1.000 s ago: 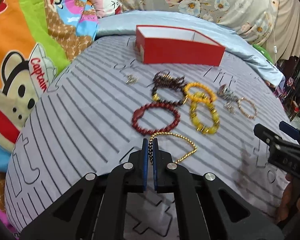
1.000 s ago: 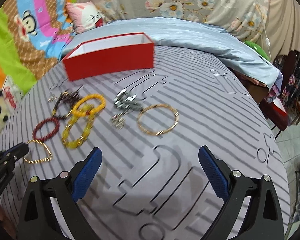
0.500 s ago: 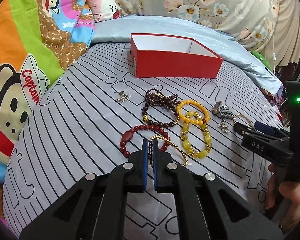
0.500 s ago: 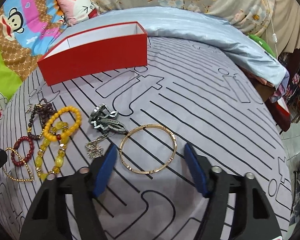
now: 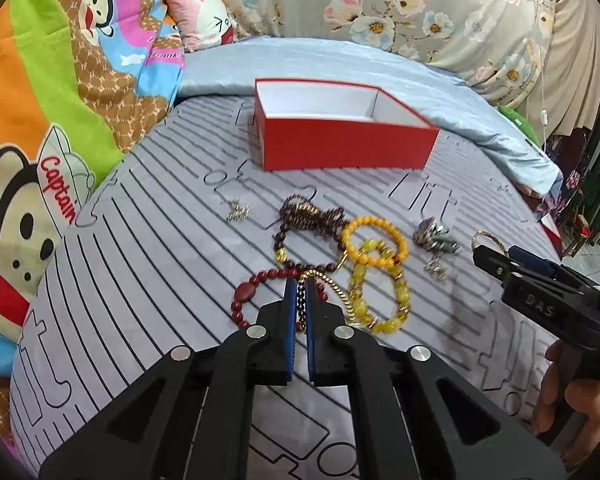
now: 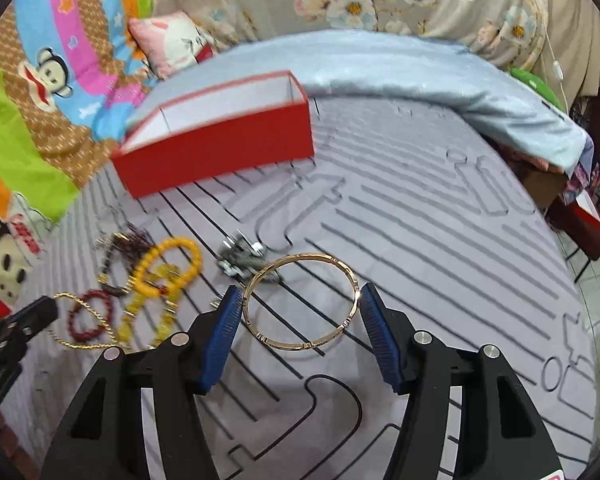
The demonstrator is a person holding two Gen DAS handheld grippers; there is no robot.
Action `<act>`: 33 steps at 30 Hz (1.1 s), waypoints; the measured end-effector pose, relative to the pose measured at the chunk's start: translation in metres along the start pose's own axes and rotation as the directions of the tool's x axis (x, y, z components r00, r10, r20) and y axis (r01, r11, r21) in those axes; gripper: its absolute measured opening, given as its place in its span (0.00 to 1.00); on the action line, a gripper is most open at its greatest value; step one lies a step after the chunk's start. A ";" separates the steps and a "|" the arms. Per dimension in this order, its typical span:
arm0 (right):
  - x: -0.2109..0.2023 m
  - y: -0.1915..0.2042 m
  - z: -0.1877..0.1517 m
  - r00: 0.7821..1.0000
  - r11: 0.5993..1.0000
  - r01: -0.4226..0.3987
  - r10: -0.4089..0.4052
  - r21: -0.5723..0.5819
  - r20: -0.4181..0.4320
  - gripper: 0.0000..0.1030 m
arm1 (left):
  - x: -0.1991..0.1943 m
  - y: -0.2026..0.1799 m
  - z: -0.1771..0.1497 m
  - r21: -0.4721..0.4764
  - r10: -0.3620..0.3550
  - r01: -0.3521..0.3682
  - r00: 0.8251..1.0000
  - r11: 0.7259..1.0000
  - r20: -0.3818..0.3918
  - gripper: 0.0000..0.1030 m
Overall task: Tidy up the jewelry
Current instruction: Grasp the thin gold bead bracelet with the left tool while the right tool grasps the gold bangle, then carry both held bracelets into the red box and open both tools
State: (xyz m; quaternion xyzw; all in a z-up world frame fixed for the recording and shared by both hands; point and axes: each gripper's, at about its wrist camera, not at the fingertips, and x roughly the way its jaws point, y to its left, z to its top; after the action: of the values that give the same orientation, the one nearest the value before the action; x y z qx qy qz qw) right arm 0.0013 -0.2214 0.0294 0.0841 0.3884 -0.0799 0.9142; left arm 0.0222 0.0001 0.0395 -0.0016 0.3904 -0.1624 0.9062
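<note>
Grey striped bedding (image 6: 440, 240) carries the jewelry. A second ago the right gripper (image 6: 300, 304) stood wide and short of the gold bangle (image 6: 302, 300); now its pads bracket the bangle, seemingly gripping its rim. The left gripper (image 5: 299, 300), clamped on the gold bead chain (image 5: 332, 284), has lifted it over the dark red bracelet (image 5: 256, 292) (both seem bound for the red box (image 5: 340, 148)).

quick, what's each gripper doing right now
left gripper: shut on the thin gold bead chain
right gripper: shut on the rose-gold metal bangle, pads at its sides
</note>
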 end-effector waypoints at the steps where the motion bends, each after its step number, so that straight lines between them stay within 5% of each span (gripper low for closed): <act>1: -0.004 0.001 0.002 1.000 1.000 -0.005 0.005 -0.003 0.009 0.57 | -0.002 -0.001 0.003 0.000 -0.006 0.006 1.000 1.000 0.006 0.04; 9: -0.042 0.008 0.036 0.992 0.996 -0.089 0.089 -0.009 0.092 0.57 | -0.027 -0.010 0.044 0.006 -0.049 0.048 0.994 0.999 0.094 0.04; 18: -0.041 0.013 0.103 0.977 0.986 -0.167 0.168 -0.016 0.135 0.57 | -0.025 -0.018 0.130 0.035 -0.075 0.069 0.980 0.997 0.186 0.04; 25: 0.003 0.028 0.166 0.982 0.990 -0.125 0.134 -0.069 0.136 0.57 | 0.023 -0.015 0.184 0.050 -0.058 0.049 0.980 0.998 0.189 0.04; 33: 0.092 0.047 0.217 0.992 0.987 -0.115 0.120 -0.109 0.044 0.57 | 0.103 -0.004 0.228 0.043 -0.040 0.034 0.990 0.998 0.134 0.04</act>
State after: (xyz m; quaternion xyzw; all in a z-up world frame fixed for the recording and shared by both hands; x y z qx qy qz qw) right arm 0.2250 -0.2298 0.1155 0.0561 0.3634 -0.0071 0.9299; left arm 0.2489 -0.0626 0.1259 -0.0013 0.3247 -0.1867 0.9272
